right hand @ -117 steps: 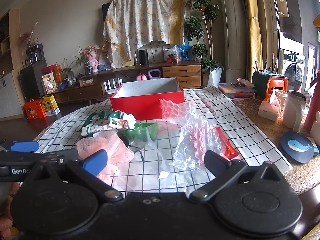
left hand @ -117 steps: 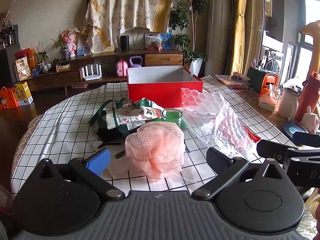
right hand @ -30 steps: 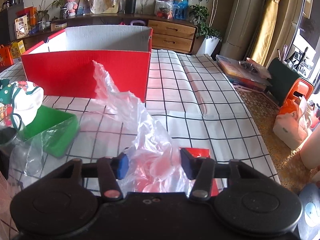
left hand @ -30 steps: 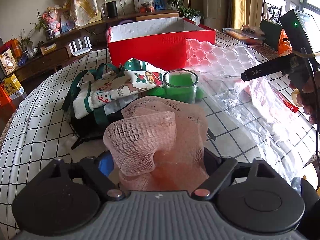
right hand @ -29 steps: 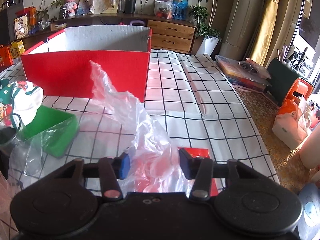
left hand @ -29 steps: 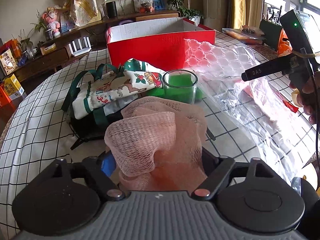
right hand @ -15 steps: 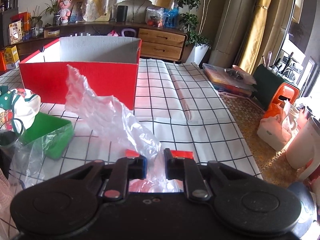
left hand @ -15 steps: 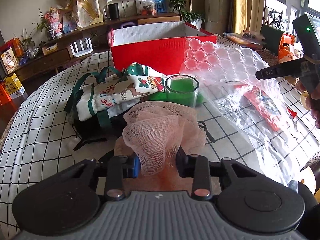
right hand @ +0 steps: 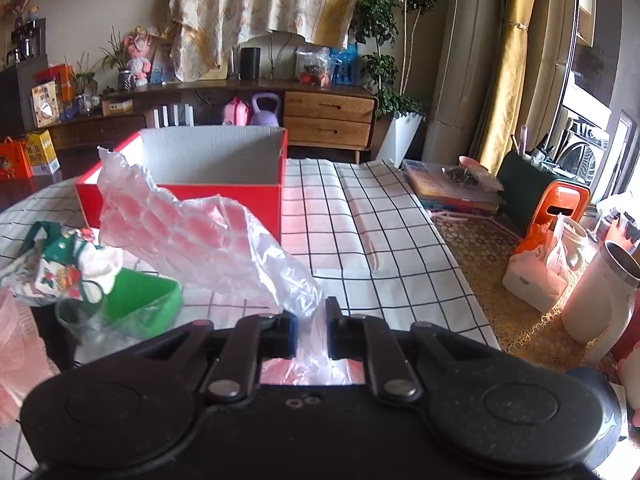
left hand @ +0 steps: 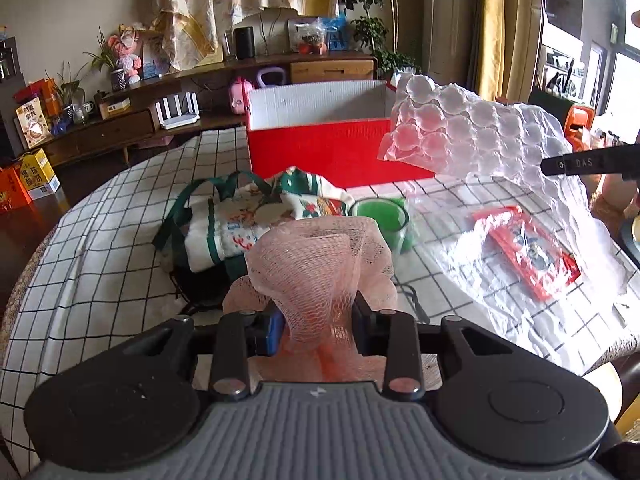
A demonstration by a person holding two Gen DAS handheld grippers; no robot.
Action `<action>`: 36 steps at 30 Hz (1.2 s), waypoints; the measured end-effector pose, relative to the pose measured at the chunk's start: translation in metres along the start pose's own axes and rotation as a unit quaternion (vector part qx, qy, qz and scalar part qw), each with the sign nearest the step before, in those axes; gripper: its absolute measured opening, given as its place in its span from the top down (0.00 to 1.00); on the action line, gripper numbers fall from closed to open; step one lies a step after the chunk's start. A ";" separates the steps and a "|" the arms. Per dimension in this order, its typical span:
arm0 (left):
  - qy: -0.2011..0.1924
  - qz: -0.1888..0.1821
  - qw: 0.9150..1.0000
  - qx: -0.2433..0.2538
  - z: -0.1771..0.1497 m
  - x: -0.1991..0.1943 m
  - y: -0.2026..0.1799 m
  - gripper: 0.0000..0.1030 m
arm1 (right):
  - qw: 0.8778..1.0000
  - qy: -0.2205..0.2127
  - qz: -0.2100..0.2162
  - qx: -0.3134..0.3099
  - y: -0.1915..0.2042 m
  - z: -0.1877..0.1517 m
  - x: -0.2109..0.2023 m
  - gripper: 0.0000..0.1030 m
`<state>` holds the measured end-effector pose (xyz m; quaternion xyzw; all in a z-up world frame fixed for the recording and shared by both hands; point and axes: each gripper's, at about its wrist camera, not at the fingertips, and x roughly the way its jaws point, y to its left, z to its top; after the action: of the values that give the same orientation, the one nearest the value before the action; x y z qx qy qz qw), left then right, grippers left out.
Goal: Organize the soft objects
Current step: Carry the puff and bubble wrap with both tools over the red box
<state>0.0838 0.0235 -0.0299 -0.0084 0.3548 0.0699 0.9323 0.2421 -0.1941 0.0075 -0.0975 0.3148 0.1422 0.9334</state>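
My left gripper (left hand: 316,326) jaws clamp the pink mesh puff (left hand: 320,256), right gripper (right hand: 311,332) jaws the bubble wrap (right hand: 192,232); the red box (right hand: 180,196), frame centre, looks empty.

Each gripper, left (left hand: 316,330) and right (right hand: 311,334), is built from black linkage arms pinned with silver rivets on round black housings, with one blue finger pad (left hand: 275,330) and a ribbed grey body on the left
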 end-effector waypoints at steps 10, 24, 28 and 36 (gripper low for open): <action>-0.031 -0.007 0.999 -0.024 0.034 -0.021 0.012 0.68 | 1.000 -0.018 0.011 -0.012 0.008 0.020 -0.026 0.89; -0.059 -0.012 0.998 -0.034 0.103 -0.012 0.021 0.68 | 0.998 -0.034 0.031 -0.036 0.034 0.057 -0.026 0.88; -0.060 -0.014 0.998 -0.029 0.125 -0.004 0.022 0.68 | 0.998 -0.037 0.034 -0.038 0.039 0.072 -0.017 0.88; -0.055 -0.021 0.998 -0.033 0.170 0.026 0.026 0.68 | 0.998 -0.028 0.031 -0.039 0.047 0.107 0.014 0.88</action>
<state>0.2113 0.0638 0.0810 -0.0422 0.3004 0.0627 0.9508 0.2969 -0.1178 0.0782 -0.1200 0.2856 0.1863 0.9324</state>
